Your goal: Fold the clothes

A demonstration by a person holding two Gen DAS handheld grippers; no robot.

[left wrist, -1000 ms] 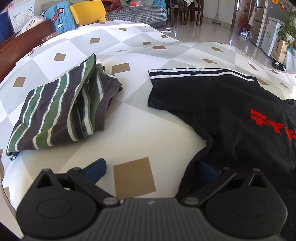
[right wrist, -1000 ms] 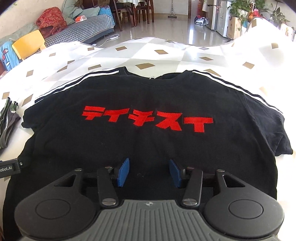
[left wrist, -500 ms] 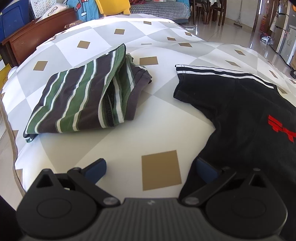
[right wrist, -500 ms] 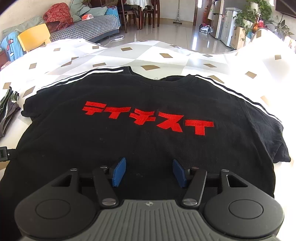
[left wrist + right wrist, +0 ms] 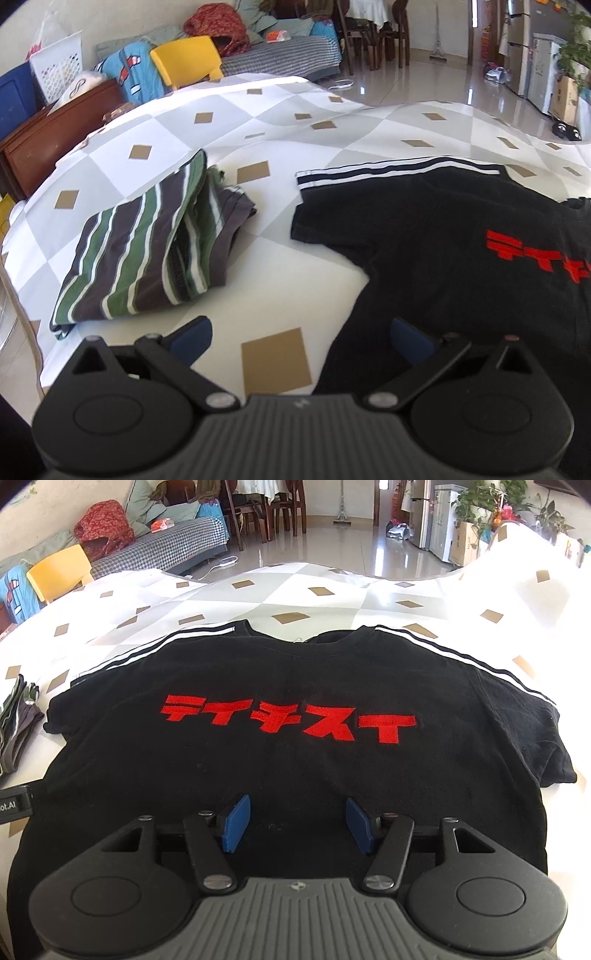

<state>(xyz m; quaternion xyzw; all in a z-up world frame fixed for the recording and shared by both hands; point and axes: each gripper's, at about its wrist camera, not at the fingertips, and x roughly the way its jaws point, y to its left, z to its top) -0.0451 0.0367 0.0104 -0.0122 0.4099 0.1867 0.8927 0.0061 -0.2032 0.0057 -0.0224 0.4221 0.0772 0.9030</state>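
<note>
My right gripper (image 5: 295,825) has just been opening over the black T-shirt (image 5: 295,775), its fingers (image 5: 234,823) apart with nothing between them. The shirt lies spread face-up on the table (image 5: 295,266), unfolded. My left gripper (image 5: 301,338) has shifted at the shirt's left edge, fingers wide and empty; whether one pad touches cloth, I can't quite tell. The striped shirt (image 5: 147,258) sits folded alongside.

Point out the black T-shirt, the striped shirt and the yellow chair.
black T-shirt (image 5: 295,775): right wrist view, on the chest below the red lettering.
striped shirt (image 5: 140,258): left wrist view, on the folded top layer.
yellow chair (image 5: 184,59): left wrist view, on the backrest.
</note>
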